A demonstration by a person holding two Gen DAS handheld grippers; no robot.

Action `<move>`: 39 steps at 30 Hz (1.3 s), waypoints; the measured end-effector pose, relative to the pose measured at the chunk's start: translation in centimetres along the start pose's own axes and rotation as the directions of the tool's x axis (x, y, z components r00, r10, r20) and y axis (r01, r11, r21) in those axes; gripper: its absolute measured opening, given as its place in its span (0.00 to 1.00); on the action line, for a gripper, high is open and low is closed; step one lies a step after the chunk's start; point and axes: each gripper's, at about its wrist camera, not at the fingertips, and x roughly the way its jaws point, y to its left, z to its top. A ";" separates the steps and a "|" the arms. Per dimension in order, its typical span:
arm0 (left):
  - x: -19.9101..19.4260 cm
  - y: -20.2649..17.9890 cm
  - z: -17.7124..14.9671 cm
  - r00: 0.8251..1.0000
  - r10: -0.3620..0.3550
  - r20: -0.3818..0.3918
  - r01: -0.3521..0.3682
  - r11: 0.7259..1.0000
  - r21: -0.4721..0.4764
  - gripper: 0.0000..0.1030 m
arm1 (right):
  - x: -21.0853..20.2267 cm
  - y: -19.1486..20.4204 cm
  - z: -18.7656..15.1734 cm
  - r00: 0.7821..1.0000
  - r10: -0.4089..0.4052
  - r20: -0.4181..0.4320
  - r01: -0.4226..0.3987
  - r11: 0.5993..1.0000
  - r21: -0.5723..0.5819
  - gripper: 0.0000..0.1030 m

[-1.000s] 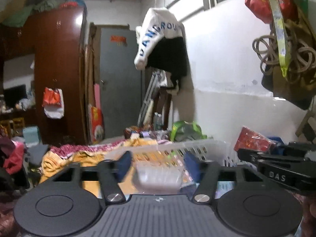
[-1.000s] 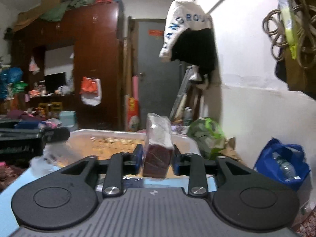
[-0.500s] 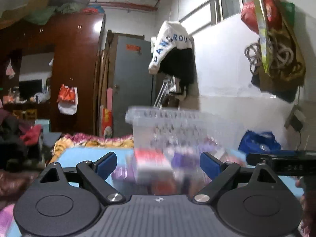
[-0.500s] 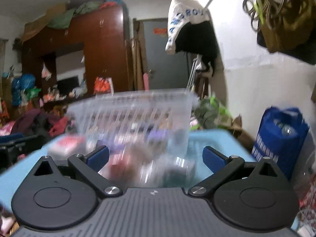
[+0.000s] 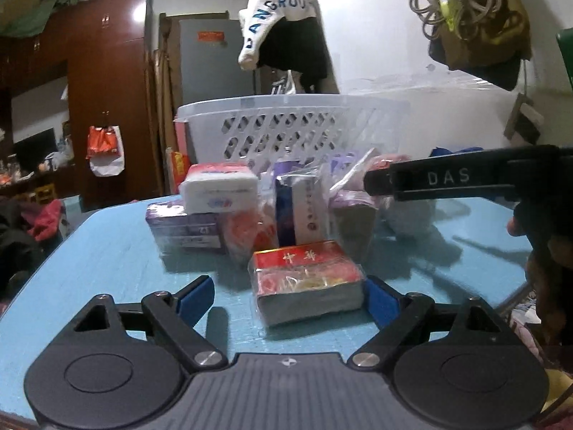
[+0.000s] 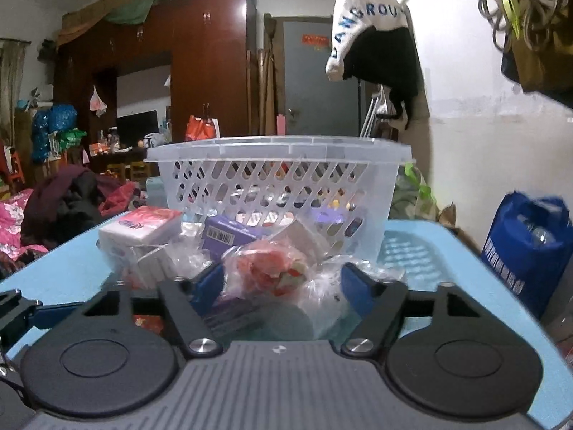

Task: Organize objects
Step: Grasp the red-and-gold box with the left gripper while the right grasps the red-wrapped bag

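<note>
A white perforated basket [image 5: 286, 132] stands at the back of the blue table [image 5: 107, 251]; it also shows in the right wrist view [image 6: 279, 186]. In front of it lies a pile of small packs. My left gripper [image 5: 288, 295] is open around a red bagged pack [image 5: 308, 279], its right pad touching the pack's end. My right gripper [image 6: 283, 283] is open around a clear bag of red snacks [image 6: 275, 268]. A white tissue pack [image 5: 218, 188], a purple box [image 5: 186, 229] and a blue-white box [image 5: 304, 208] sit in the pile.
The right gripper's body [image 5: 465, 179] reaches in from the right of the left wrist view. A blue bag [image 6: 530, 247] stands beside the table on the right. Clothes [image 6: 71, 200] lie at the left. A wall runs along the right.
Both grippers were shut on packs over the basket a second ago. They let go, opened, and dropped down to the pile on the table in front of the basket.
</note>
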 end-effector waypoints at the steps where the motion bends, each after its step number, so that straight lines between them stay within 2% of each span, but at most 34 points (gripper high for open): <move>1: -0.1 0.0 -0.1 1.000 0.003 0.000 -0.003 1.000 -0.007 0.89 | -0.2 0.0 -0.3 1.000 0.007 0.001 -0.007 1.000 0.010 0.65; 2: -0.2 0.2 -0.1 1.000 0.004 0.004 -0.004 1.000 -0.016 0.88 | -0.4 0.0 -0.5 1.000 0.004 0.007 -0.004 1.000 0.015 0.59; 3: -0.3 0.2 -0.3 1.000 0.005 0.011 -0.005 1.000 -0.023 0.80 | -0.5 0.2 -0.5 1.000 -0.004 0.006 0.004 1.000 0.010 0.54; 4: -0.3 0.2 -0.5 1.000 0.000 0.015 0.000 1.000 -0.027 0.66 | -0.6 0.3 -0.5 1.000 -0.009 0.003 0.009 1.000 0.003 0.53; 5: -0.3 0.3 -0.5 1.000 -0.015 0.020 0.016 0.999 -0.035 0.65 | -0.7 0.4 -0.5 1.000 -0.010 0.003 0.010 1.000 -0.003 0.49; 7: -0.4 0.2 -0.4 1.000 -0.011 0.028 0.012 0.999 -0.033 0.64 | -0.8 0.3 -0.6 1.000 -0.008 0.002 0.008 1.000 -0.003 0.46; 13: -0.5 0.8 -0.7 0.999 -0.007 0.047 0.009 1.000 -0.030 0.64 | -1.3 0.3 -0.8 1.000 -0.003 0.015 0.003 1.000 -0.006 0.47; 20: -0.4 1.0 -0.8 0.998 0.004 0.062 -0.003 1.000 -0.012 0.65 | -0.3 0.7 -0.4 1.000 -0.018 0.008 0.018 0.999 -0.034 0.66; 22: -0.3 1.0 -0.8 0.998 0.013 0.065 -0.012 1.000 -0.010 0.68 | -0.1 0.7 -0.2 1.000 -0.017 0.015 0.018 0.999 -0.038 0.68; 25: 0.0 1.0 -0.7 0.997 0.026 0.067 -0.025 1.000 -0.013 0.69 | 0.3 0.5 0.1 1.000 -0.018 0.014 0.018 0.999 -0.043 0.67; 27: 0.0 1.2 -0.7 0.998 0.008 0.067 -0.007 1.000 -0.021 0.64 | 0.4 0.3 0.1 1.000 0.003 0.007 -0.003 1.000 -0.027 0.48; 32: -1.5 1.3 -0.6 0.991 0.010 0.136 -0.010 1.000 0.003 0.64 | -0.8 0.1 -0.1 0.999 -0.005 0.034 0.006 1.000 -0.020 0.45; 39: -2.1 1.9 0.0 0.988 0.010 0.156 -0.006 1.000 -0.021 0.64 | -1.9 0.0 0.1 0.998 -0.020 0.064 0.021 1.000 -0.015 0.45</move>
